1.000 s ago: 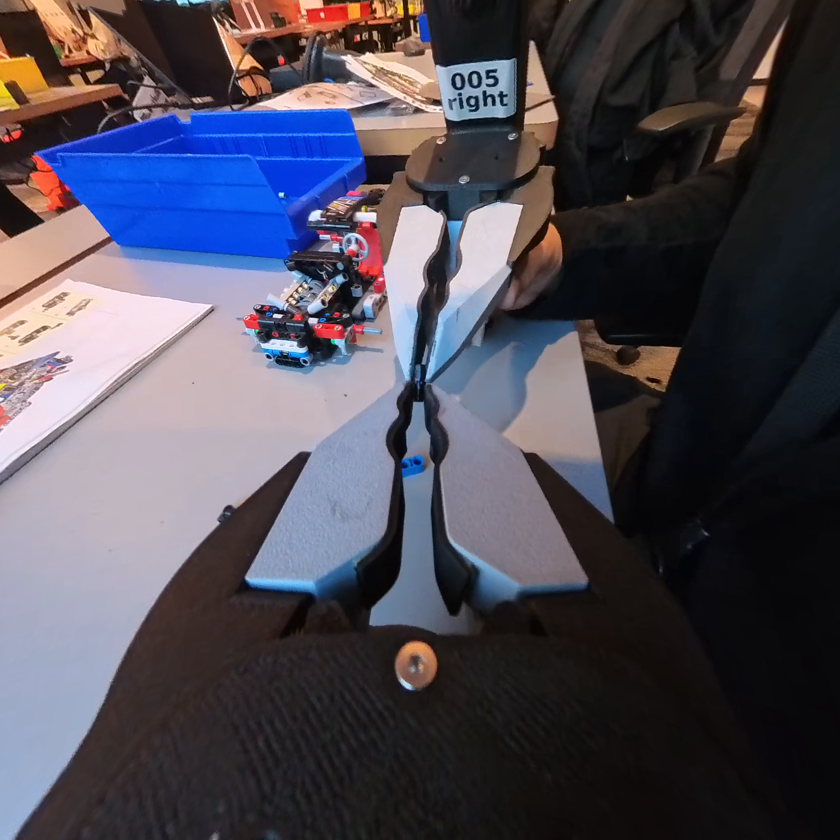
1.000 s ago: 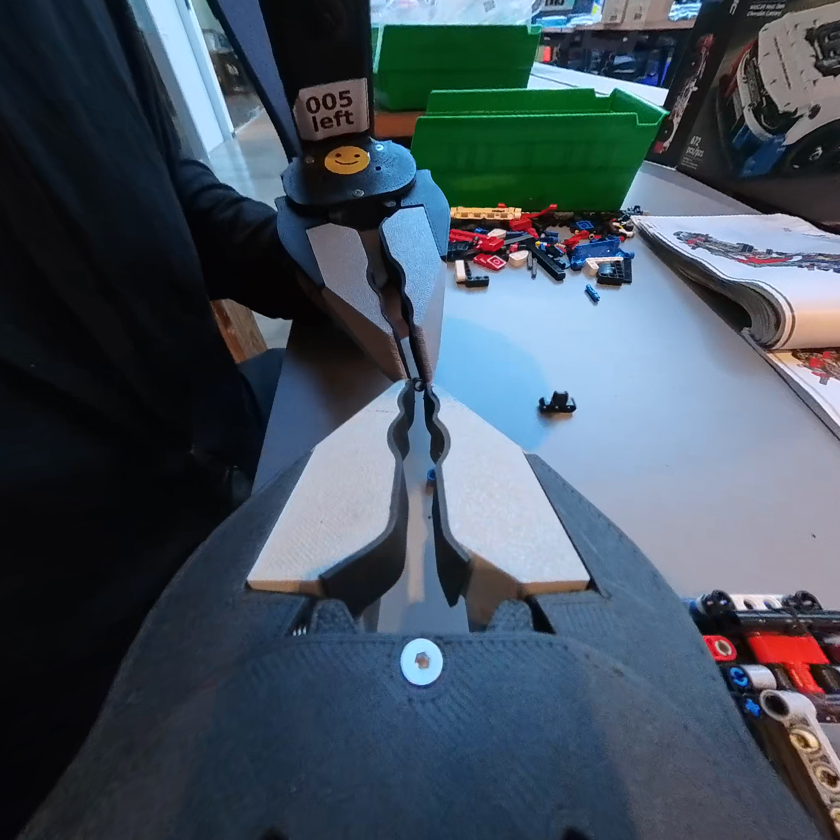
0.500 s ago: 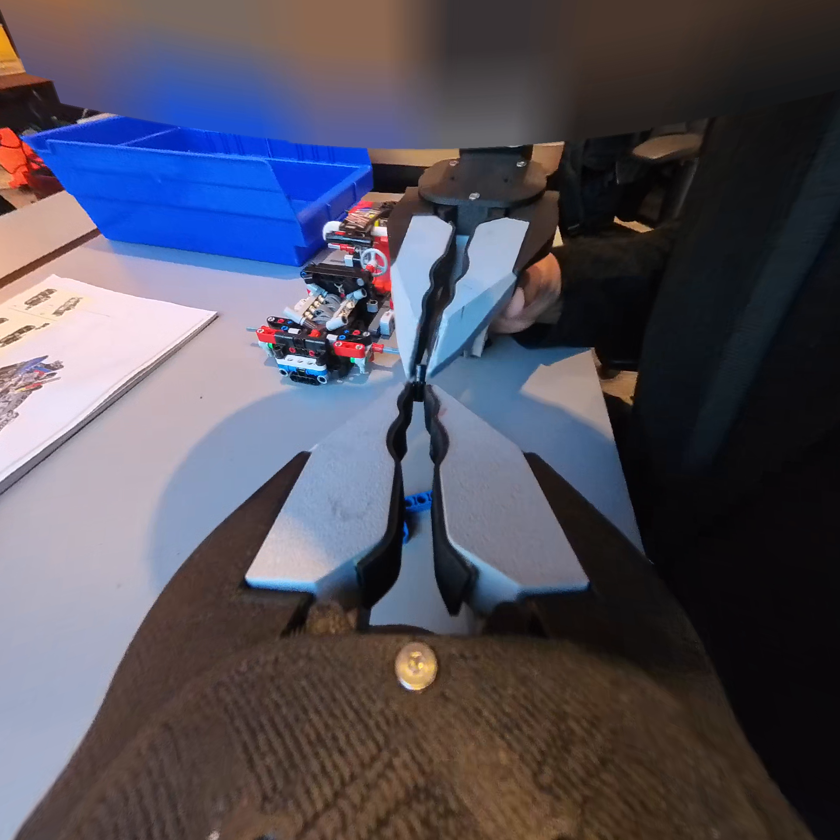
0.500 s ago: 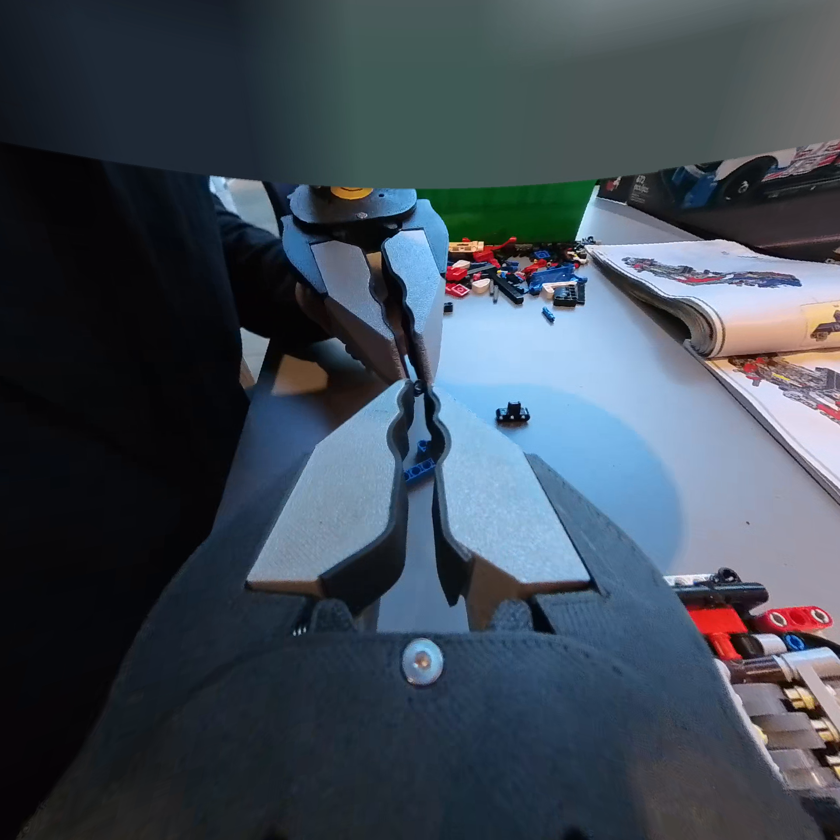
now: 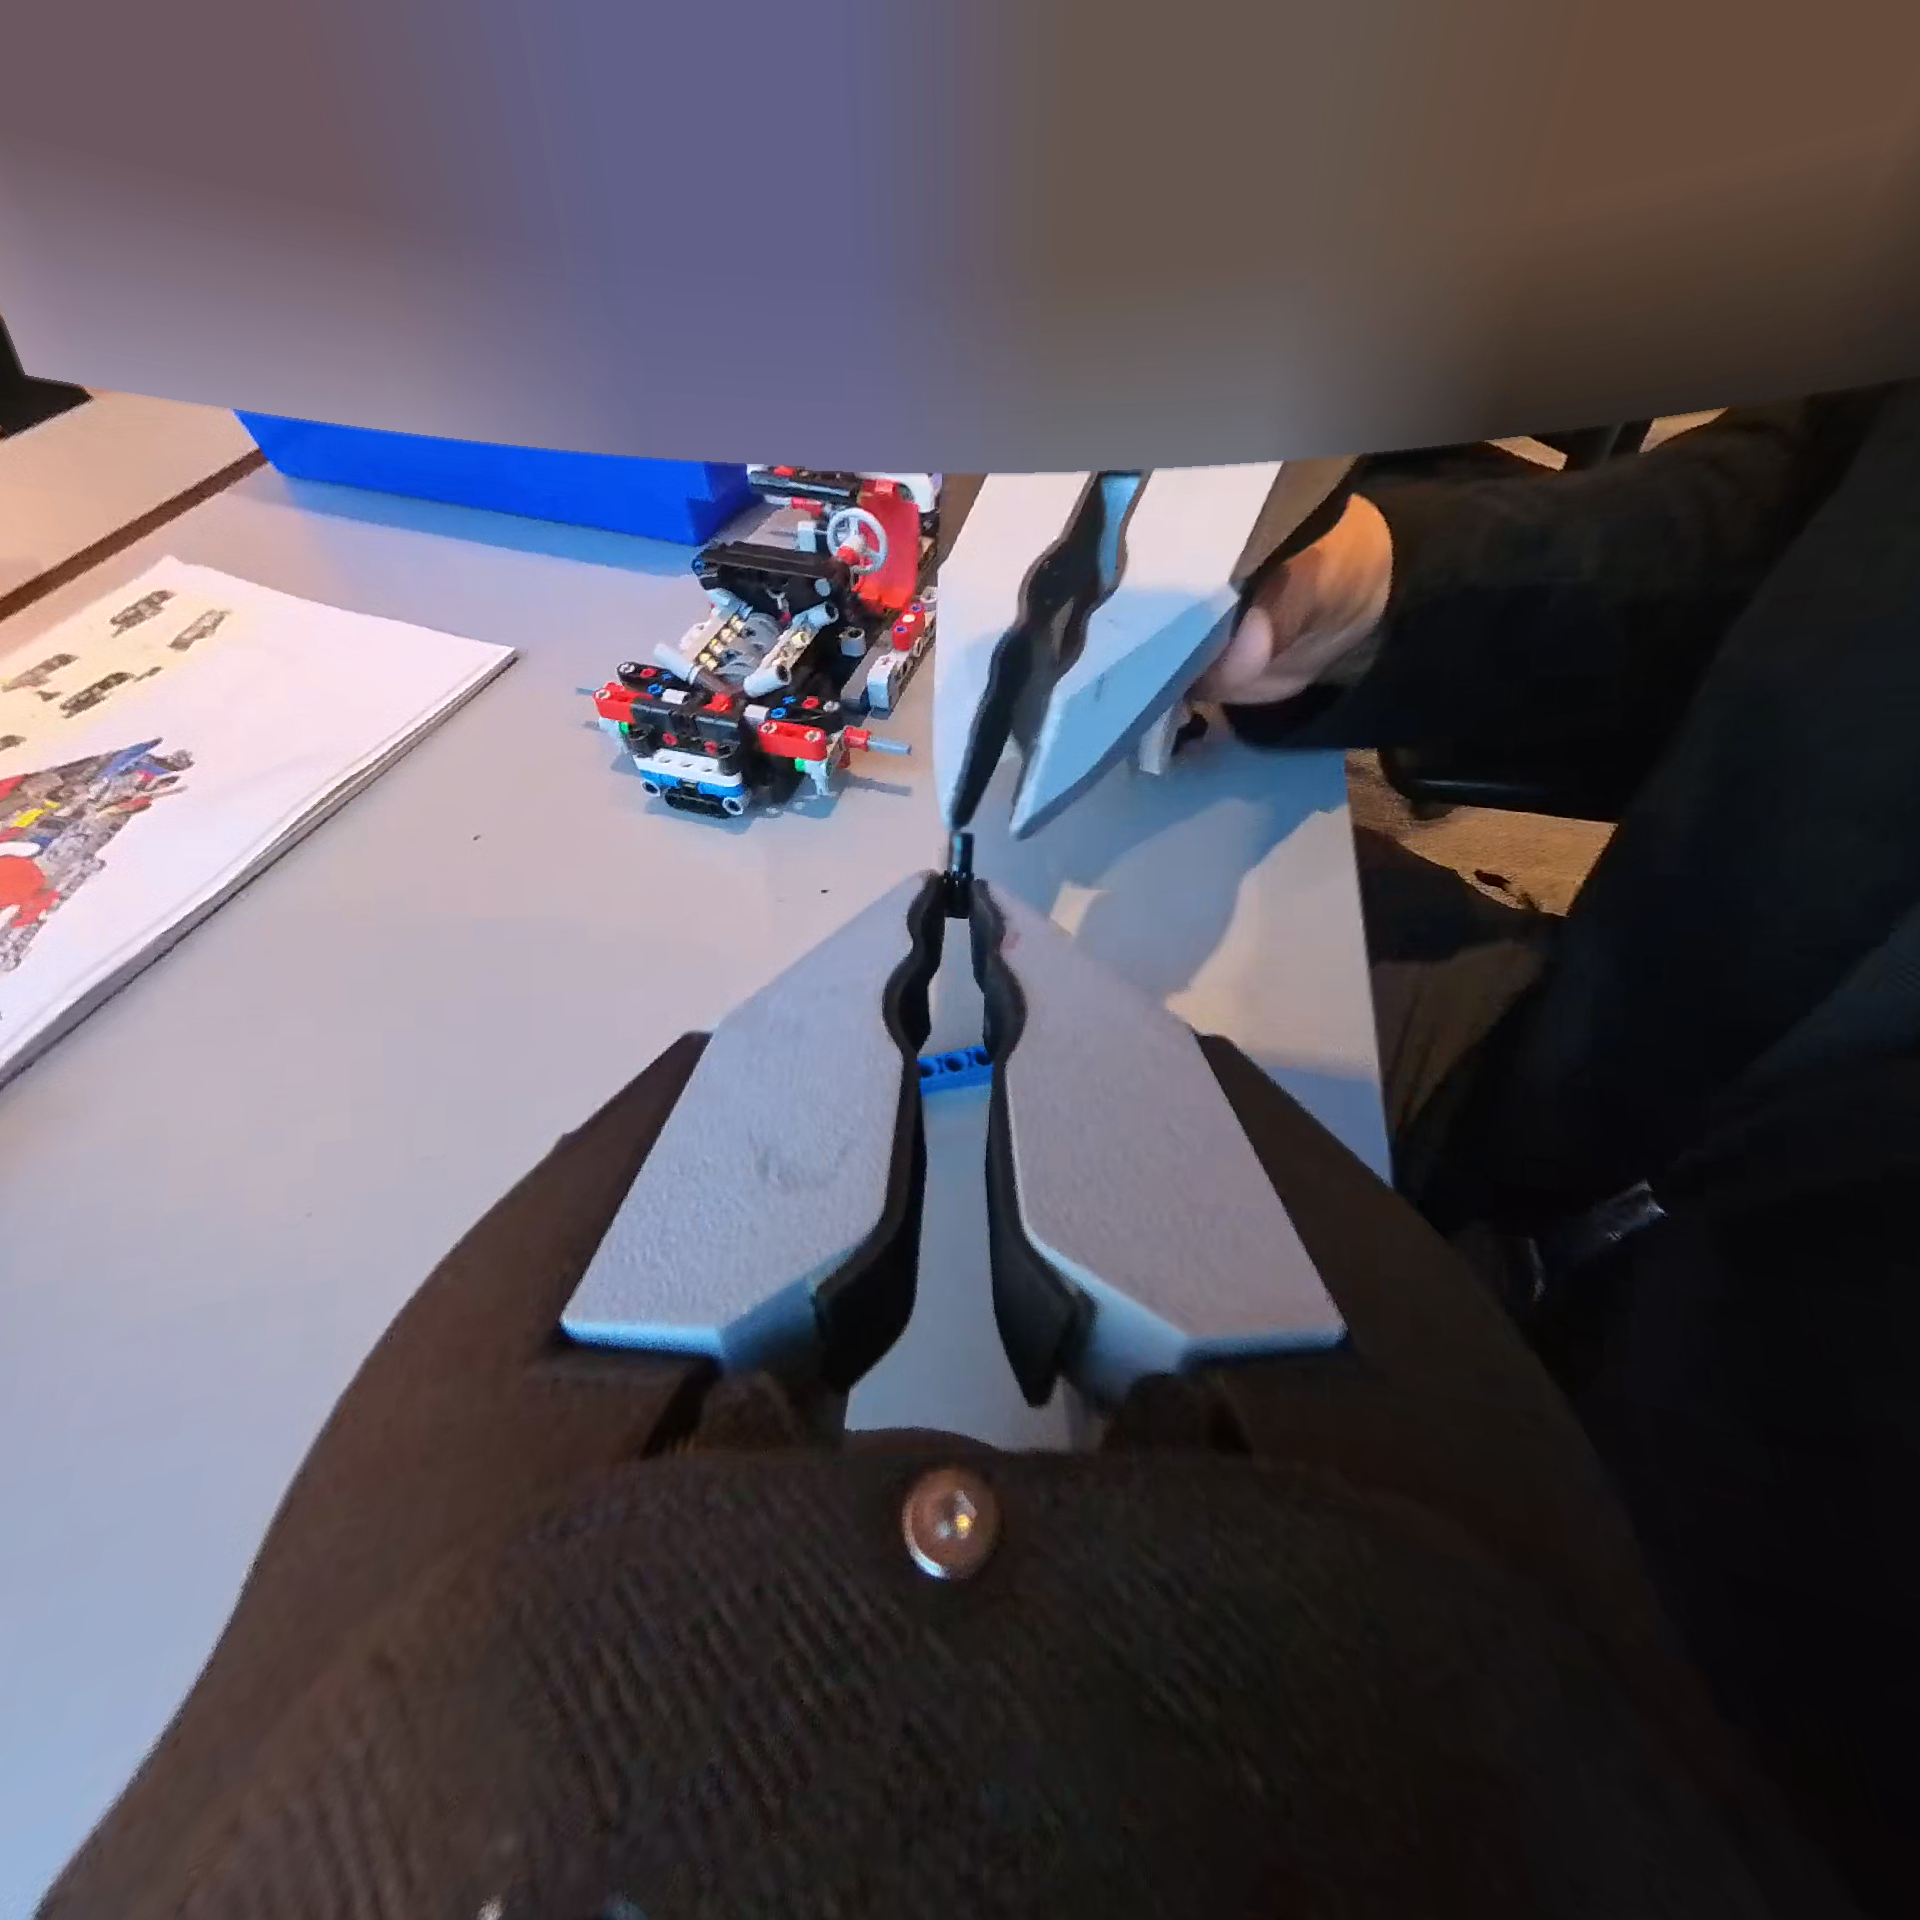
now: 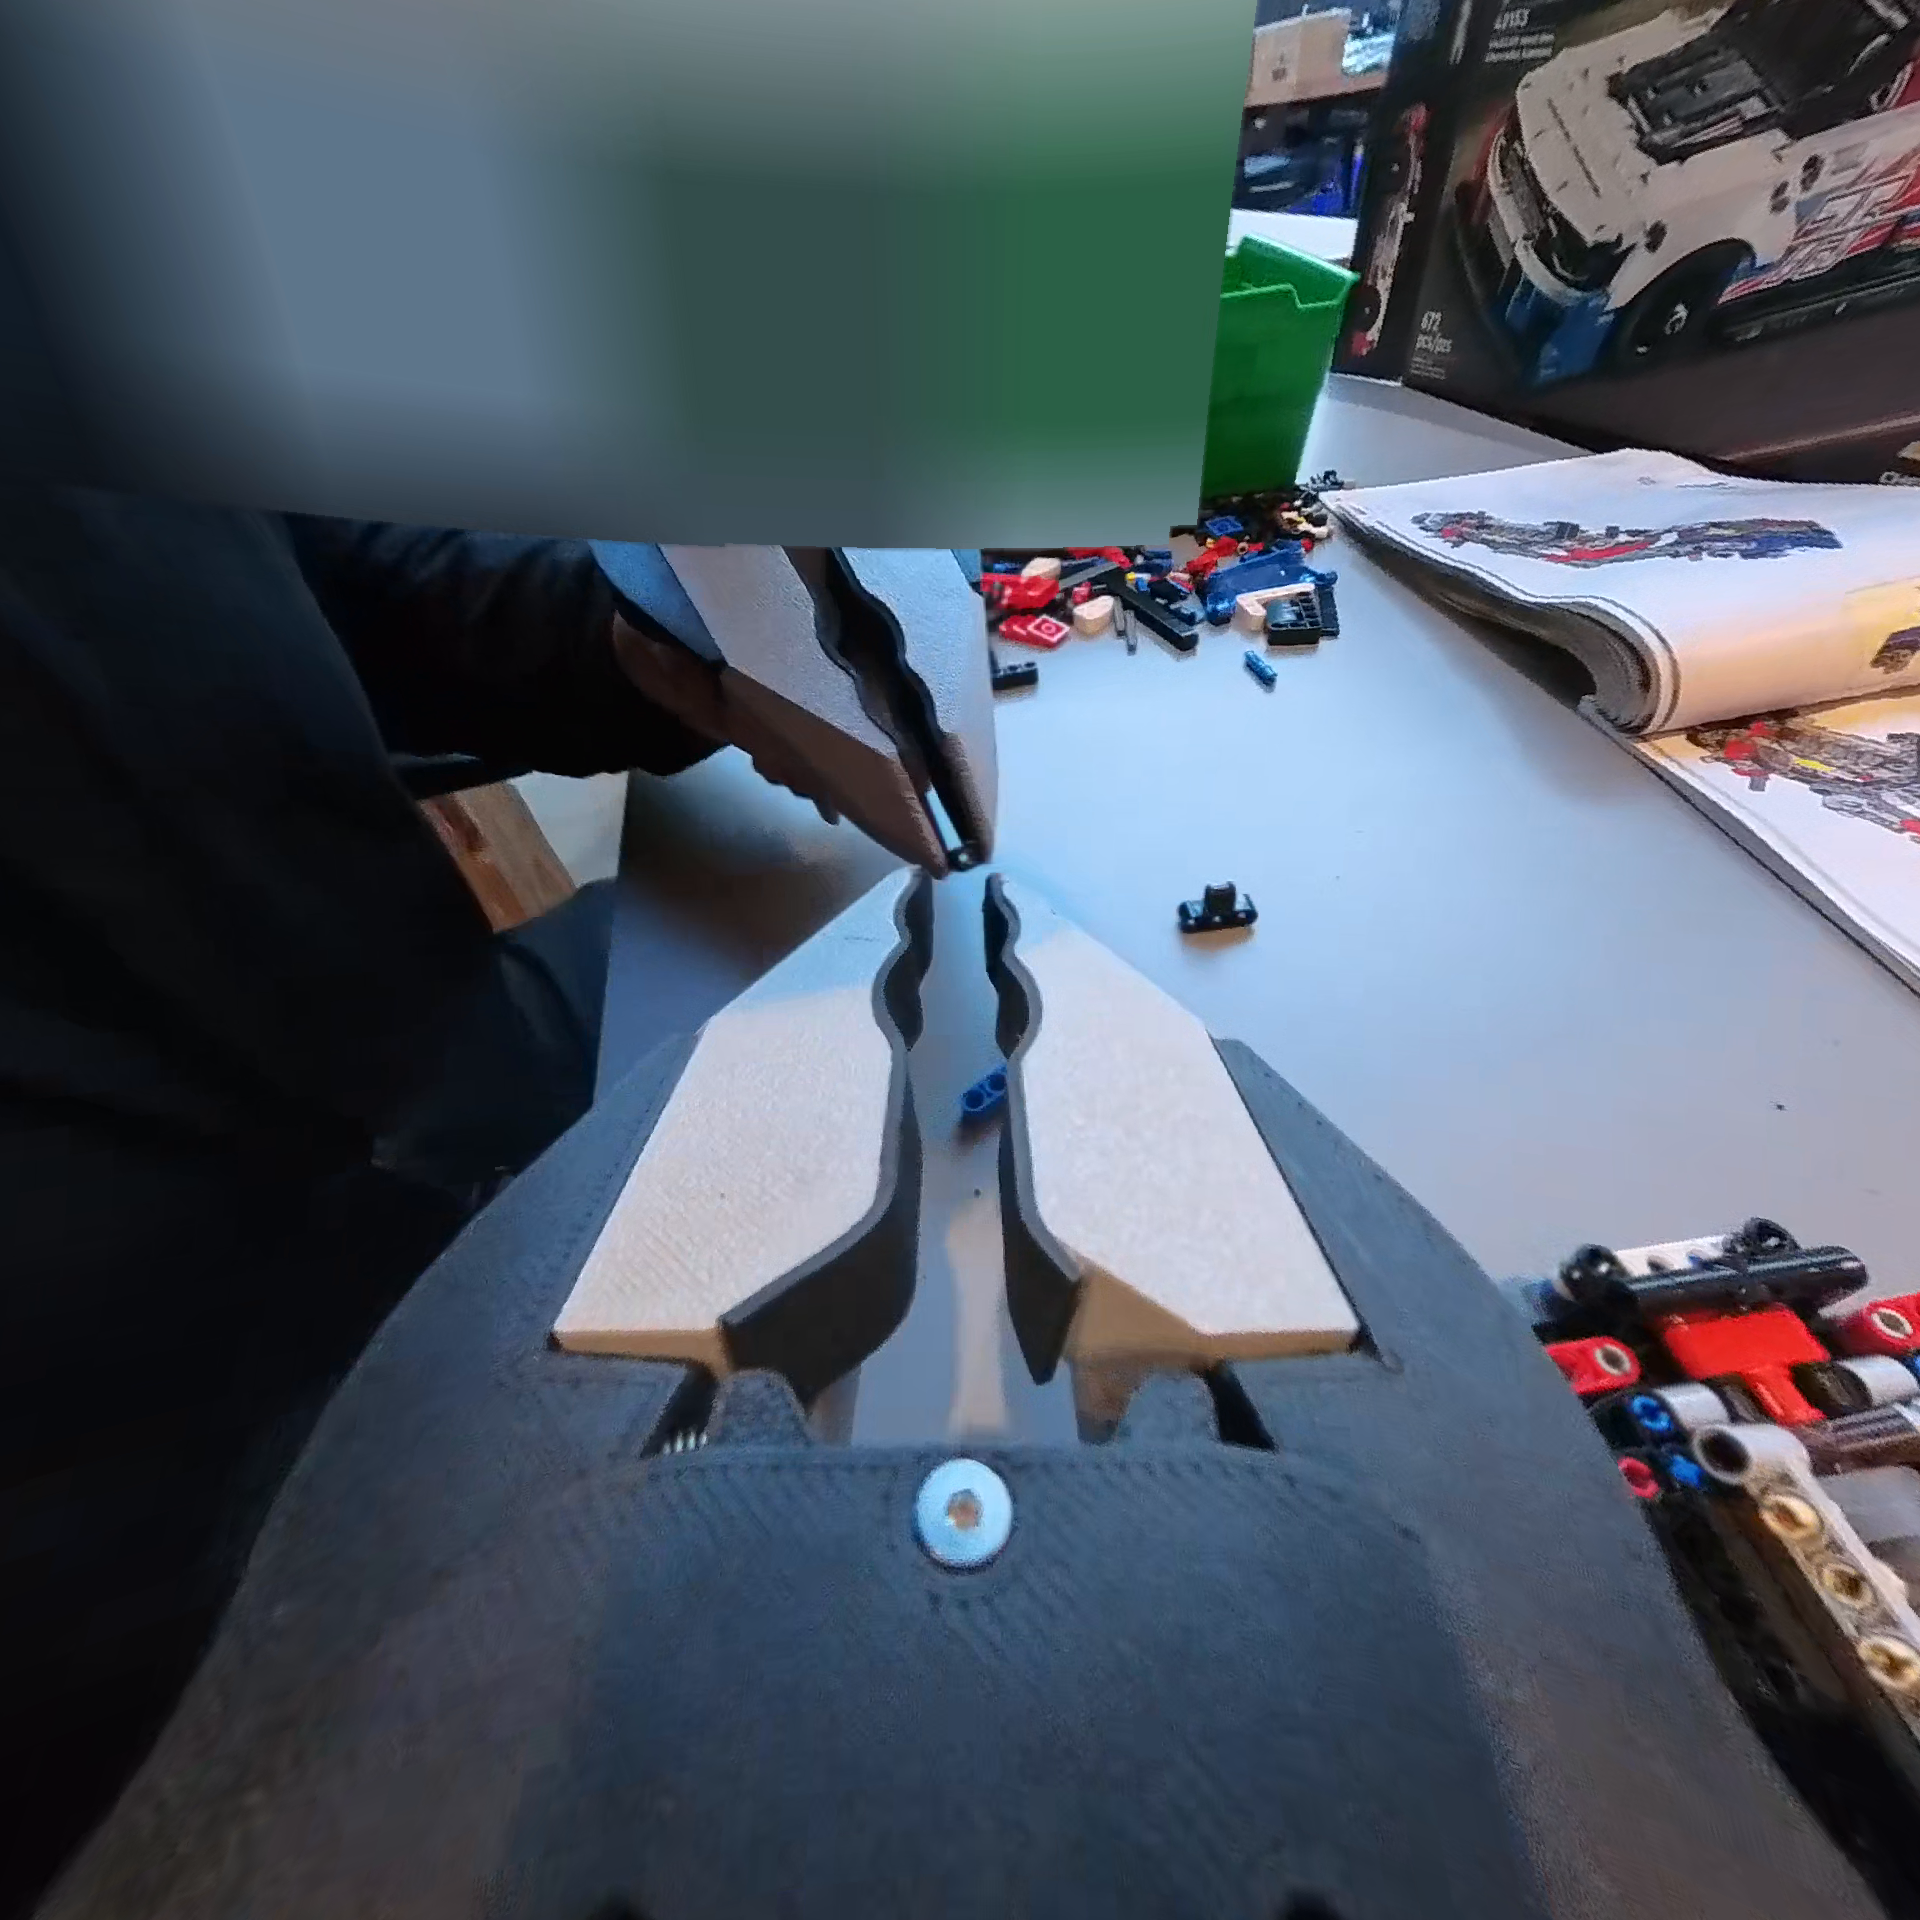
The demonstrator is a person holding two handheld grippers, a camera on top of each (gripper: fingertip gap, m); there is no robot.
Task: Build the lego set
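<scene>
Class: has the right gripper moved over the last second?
Yes: the right gripper opened and drew back slightly from the black piece, now level with the car's front.

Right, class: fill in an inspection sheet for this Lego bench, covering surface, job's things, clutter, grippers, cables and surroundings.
Surface: grey table, mostly bare in the middle.
Job's things: part-built car; open booklet; black pin; blue beam lying on the table below the grippers; black connector lying alone.
Clutter: loose parts heaped near the green bin.
Grippers: left gripper shut on the black pin; right gripper open, tips close to the pin.
Cables: nothing seen.
Surroundings: blue bin; set box; a person's dark sleeve.
</scene>
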